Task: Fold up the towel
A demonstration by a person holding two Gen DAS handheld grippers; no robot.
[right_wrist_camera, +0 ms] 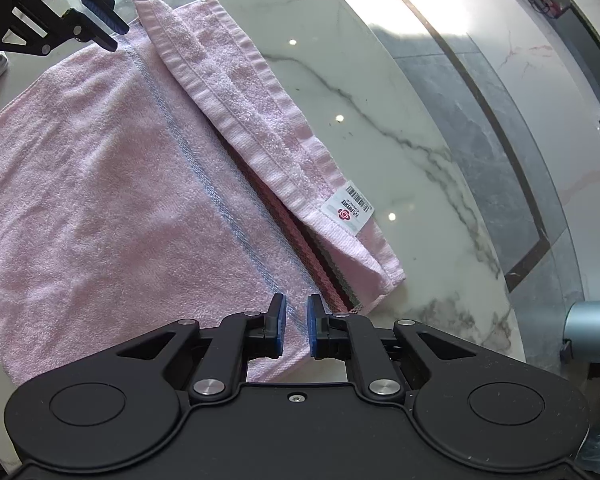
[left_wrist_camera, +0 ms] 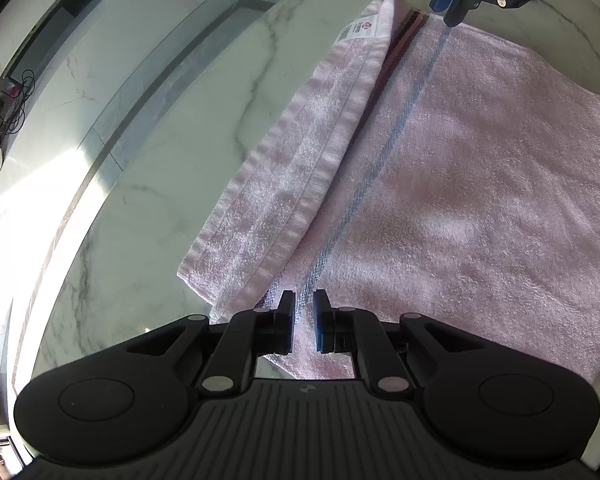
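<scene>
Slightly parted and empty, the left gripper and right gripper are held over opposite ends of the pink towel. It is spread on a white marble table, one edge turned back. Its label carries a barcode and red logo; the writing cannot be read.

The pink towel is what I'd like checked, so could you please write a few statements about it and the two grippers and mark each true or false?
1. The pink towel lies on a marble tabletop. True.
2. The towel is rolled into a tight cylinder. False: it lies mostly flat, with one end strip folded back over itself.
3. A white label sits on the folded strip. True.
4. The left gripper holds the label. False: its fingers straddle the blue stripe at the towel's edge, with a gap between them.
5. The right gripper is at the opposite end of that stripe. True.
</scene>
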